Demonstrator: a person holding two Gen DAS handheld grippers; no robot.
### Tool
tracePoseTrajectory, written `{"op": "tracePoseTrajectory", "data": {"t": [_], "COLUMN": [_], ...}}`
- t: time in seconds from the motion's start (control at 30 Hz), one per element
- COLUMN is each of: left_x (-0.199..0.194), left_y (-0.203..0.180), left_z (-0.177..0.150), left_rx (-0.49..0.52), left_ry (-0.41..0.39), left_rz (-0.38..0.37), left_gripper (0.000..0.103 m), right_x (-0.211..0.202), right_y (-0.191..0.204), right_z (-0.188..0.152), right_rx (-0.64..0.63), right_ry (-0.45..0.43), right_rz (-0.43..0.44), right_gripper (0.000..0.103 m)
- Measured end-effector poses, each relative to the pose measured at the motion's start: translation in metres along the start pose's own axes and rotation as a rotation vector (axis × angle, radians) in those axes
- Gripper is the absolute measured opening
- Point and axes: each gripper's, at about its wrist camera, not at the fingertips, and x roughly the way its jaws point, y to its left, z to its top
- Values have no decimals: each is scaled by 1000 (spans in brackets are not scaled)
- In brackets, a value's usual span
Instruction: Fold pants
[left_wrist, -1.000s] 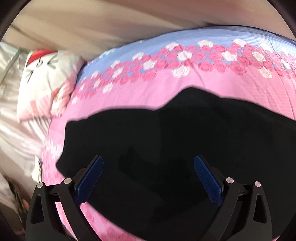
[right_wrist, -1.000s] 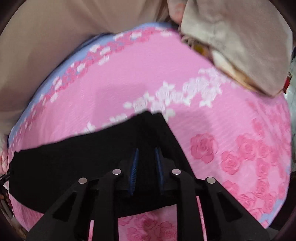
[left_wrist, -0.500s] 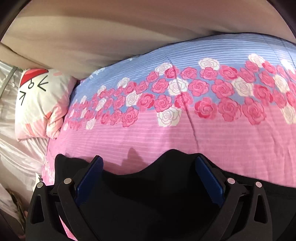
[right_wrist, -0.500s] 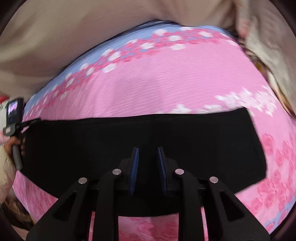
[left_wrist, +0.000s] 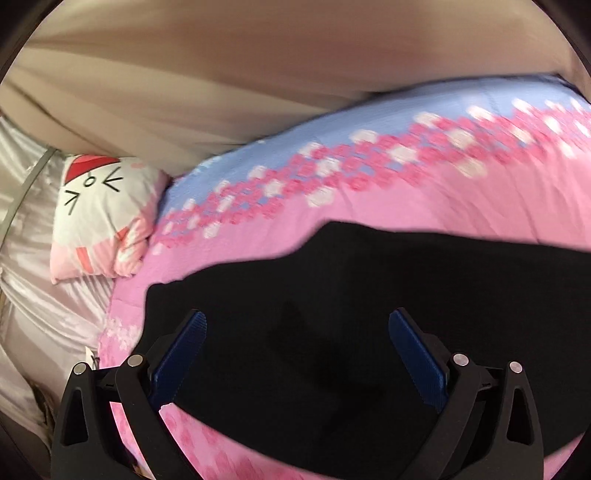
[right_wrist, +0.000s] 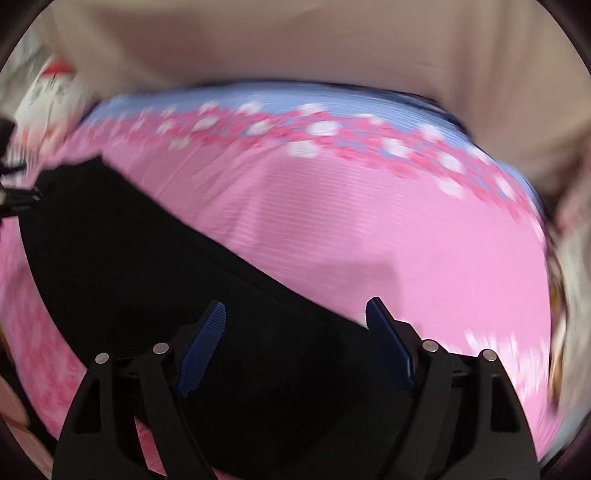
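On the pink rose-print quilt with the blue band (left_wrist: 369, 206), the black soft-fabric pants (left_wrist: 351, 314) lie spread flat as a wide dark band, filling the 3 to 7 o'clock part of the left wrist view and running from 9 o'clock down to 5 o'clock in the right wrist view (right_wrist: 147, 266). Left gripper (left_wrist: 297, 332) hangs over the cloth with its blue-padded jaws spread wide, nothing between them; right gripper (right_wrist: 295, 321) likewise gapes wide over the pants edge, gripping nothing. Risks, as a guess: both frames are motion-blurred, so a fast grab could miss the edge or pinch quilt along with the pants, dragging the bedding. Black fabric hides layers and seams, so a jaw may catch just the top layer and the fold would come out skewed. The far edge in the left view is wavy, with a step near 11 o'clock of the cloth, so any fold made from here could go uneven unless it is squared first. The quilt is puffy, so the cloth may slide or bunch when pulled. The pants look matte, thin, limp, no visible creases or details; which end is the waist cannot be told. A white cat-face pillow with red ear (left_wrist: 99, 218) sits at 9 o'clock, well apart from the pants.
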Motion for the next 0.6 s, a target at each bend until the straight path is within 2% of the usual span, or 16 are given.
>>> {"op": "tracePoseTrajectory", "data": {"t": [0.03,0.1,0.17,0.23,0.27,0.3,0.33,0.37,0.4,0.43,0.47,0.5,0.6], "left_x": [-3,-10,-16,-22,-23,-24,-25,-27,-30,-33,-36,-37,-38], "left_y": [-4,-15,-22,-26,-29,-31,-33,-34,-34,-33,-33,-34,-42], "left_z": [-3,-9,-13,-15,-14,-14,-13,-12,-12,-12,-13,-14,-21], "left_rx": [6,17,23,19,17,18,21,23,20,16,14,16,48], "left_ry": [12,30,29,22,22,25,29,29,23,16,13,17,49], "left_rz": [-13,-26,-33,-44,-50,-52,-54,-56,-62,-71,-85,-94,-118], "left_gripper": [98,98,98,98,98,98,98,98,98,98,98,98,98], "right_x": [13,15,8,8,8,-1,-13,-33,-48,-66,-78,-86,-84], "right_y": [2,0,-11,-37,-47,-61,-72,-87,-99,-112,-121,-131,-150], "right_z": [1,6,11,9,4,-6,-16,-35,-53,-80,-100,-126,-160], "right_rx": [-24,-44,-1,118,173,267,339,435,511,603,653,688,751], "right_ry": [44,33,-9,-38,-26,-13,-37,-78,-101,-122,-126,-113,-38], "right_rz": [13,18,-19,-105,-111,-82,-60,-60,-96,-163,-211,-219,-173], "right_gripper": [13,4,0,0,1,1,4,19,33,71,87,87,82]}}
